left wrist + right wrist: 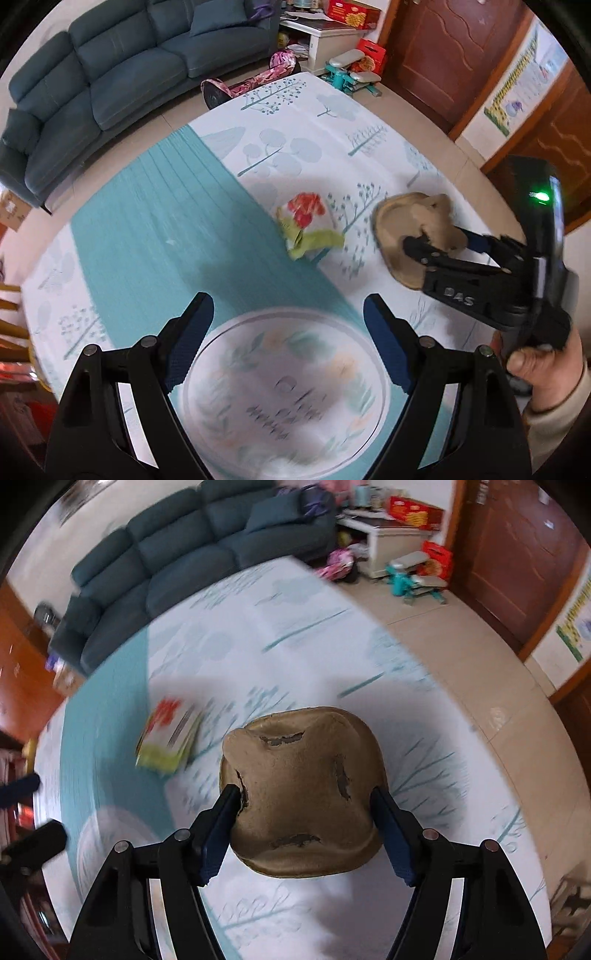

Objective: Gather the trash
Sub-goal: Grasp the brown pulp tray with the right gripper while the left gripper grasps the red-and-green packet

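On the table's tree-print cloth [288, 122] the trash lies spread out. Near the right side, the right gripper [304, 794] has its two fingers clamped on a crumpled brown paper bowl [303, 786], one finger pressed to each flank. Seen through the right wrist camera the bowl is upside down, its base torn in a few dark slits. In the left wrist view the same gripper [439, 243] reaches in from the right, held by a hand [543, 369] in a beige sleeve, and the bowl [399, 236] looks tipped on its side. Whether it touches the cloth or is just off it, I cannot tell.

Just left of the bowl lies a crumpled wrapper [308, 225], red and yellow-green, flat on the cloth and apart from both grippers; it is blurred in the right wrist view [168, 734].

Closer in, the left gripper [288, 325] hangs with its fingers spread wide, gripping nothing. Below it sits a round plate [221, 369] with a faint leaf pattern, blurred, on the teal stripe of the cloth.

Beyond the table stand a dark blue sofa [110, 70] and, further right, a brown door [454, 55].
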`<state>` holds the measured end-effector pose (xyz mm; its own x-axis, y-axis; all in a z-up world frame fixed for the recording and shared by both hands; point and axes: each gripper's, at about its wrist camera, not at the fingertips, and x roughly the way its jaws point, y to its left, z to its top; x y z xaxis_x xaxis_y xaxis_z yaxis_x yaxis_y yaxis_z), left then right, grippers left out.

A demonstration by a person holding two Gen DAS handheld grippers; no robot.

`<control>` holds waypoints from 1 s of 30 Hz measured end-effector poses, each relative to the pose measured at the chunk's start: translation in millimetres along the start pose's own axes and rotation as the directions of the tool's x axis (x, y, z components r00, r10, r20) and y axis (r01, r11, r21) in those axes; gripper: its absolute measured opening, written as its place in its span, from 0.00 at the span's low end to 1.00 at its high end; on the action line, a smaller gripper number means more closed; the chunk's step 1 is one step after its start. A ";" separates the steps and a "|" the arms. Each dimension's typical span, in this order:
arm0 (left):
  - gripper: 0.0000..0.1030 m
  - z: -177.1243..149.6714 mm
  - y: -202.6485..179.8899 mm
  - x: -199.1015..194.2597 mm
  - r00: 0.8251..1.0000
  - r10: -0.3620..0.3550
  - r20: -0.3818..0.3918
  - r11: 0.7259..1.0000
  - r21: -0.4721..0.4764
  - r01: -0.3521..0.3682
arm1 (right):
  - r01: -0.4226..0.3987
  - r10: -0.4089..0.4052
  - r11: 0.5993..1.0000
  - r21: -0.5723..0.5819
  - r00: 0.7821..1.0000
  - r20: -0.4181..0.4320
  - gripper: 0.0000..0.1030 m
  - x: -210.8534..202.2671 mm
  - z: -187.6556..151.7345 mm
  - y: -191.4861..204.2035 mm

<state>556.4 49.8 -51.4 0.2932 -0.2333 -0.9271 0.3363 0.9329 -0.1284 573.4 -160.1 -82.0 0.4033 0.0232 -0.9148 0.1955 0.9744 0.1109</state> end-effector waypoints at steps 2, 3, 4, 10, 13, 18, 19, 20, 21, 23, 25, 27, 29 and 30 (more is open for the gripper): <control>0.79 9.7 -0.6 13.4 1.000 -0.008 -0.006 0.999 -0.038 0.008 | 0.005 -0.006 0.999 0.035 1.000 0.015 0.70 0.5 5.1 -10.4; 0.79 16.8 -1.1 23.2 1.000 -0.019 -0.008 0.998 -0.063 0.019 | 0.004 -0.005 0.998 0.055 1.000 0.021 0.70 2.7 6.8 -16.1; 0.79 20.2 -1.3 28.0 1.000 -0.020 -0.008 0.997 -0.075 0.019 | 0.001 -0.003 0.998 0.066 1.000 0.026 0.70 1.7 8.8 -18.9; 0.75 43.6 -1.0 69.4 1.000 -0.015 -0.020 0.985 -0.170 0.011 | 0.000 -0.002 0.997 0.072 0.999 0.032 0.70 7.1 6.3 -32.0; 0.69 47.9 -6.6 83.9 0.999 0.001 -0.040 0.987 -0.161 -0.007 | -0.006 0.003 0.998 0.066 0.999 0.032 0.70 9.2 8.1 -31.7; 0.54 51.4 -18.6 101.1 0.996 0.061 -0.062 0.992 -0.111 -0.067 | -0.020 0.018 0.998 0.055 0.999 0.036 0.70 6.5 4.5 -26.5; 0.48 52.1 -19.4 103.4 0.996 0.056 -0.065 0.992 -0.113 -0.063 | -0.025 0.023 0.998 0.056 0.999 0.035 0.70 5.7 3.9 -26.4; 0.41 51.8 -19.5 104.3 0.997 0.051 -0.062 0.991 -0.119 -0.058 | -0.031 0.029 0.998 0.055 0.999 0.033 0.70 5.3 3.3 -26.4; 0.36 52.0 -19.5 104.7 0.997 0.048 -0.054 0.990 -0.132 -0.055 | -0.036 0.035 0.998 0.054 0.999 0.033 0.70 4.5 1.1 -26.5; 0.16 52.6 -18.5 102.0 0.997 0.070 -0.035 0.987 -0.143 -0.074 | -0.047 0.046 0.998 0.050 0.998 0.030 0.70 1.7 -2.9 -25.3; 0.14 49.5 -17.3 98.1 0.994 0.105 -0.030 0.982 -0.153 -0.108 | -0.065 0.064 0.997 0.049 0.997 0.033 0.70 -4.3 -9.4 -25.2; 0.13 44.9 -18.6 89.6 0.994 0.110 -0.014 0.981 -0.158 -0.111 | -0.084 0.083 0.996 0.038 0.996 0.039 0.70 -14.3 -17.4 -25.3; 0.13 37.6 -19.9 77.1 0.994 0.106 -0.006 0.982 -0.157 -0.105 | -0.110 0.109 0.993 0.033 0.993 0.049 0.70 -28.7 -28.4 -27.0; 0.13 31.7 -23.0 68.1 0.996 0.085 -0.003 0.985 -0.148 -0.085 | -0.130 0.128 0.991 0.032 0.990 0.059 0.70 -39.7 -37.7 -29.2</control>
<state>597.0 3.8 -100.4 0.3179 -0.1523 -0.9358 0.1742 0.9796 -0.1002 517.9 -181.0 -63.6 0.4770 0.1343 -0.8686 0.1697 0.9556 0.2410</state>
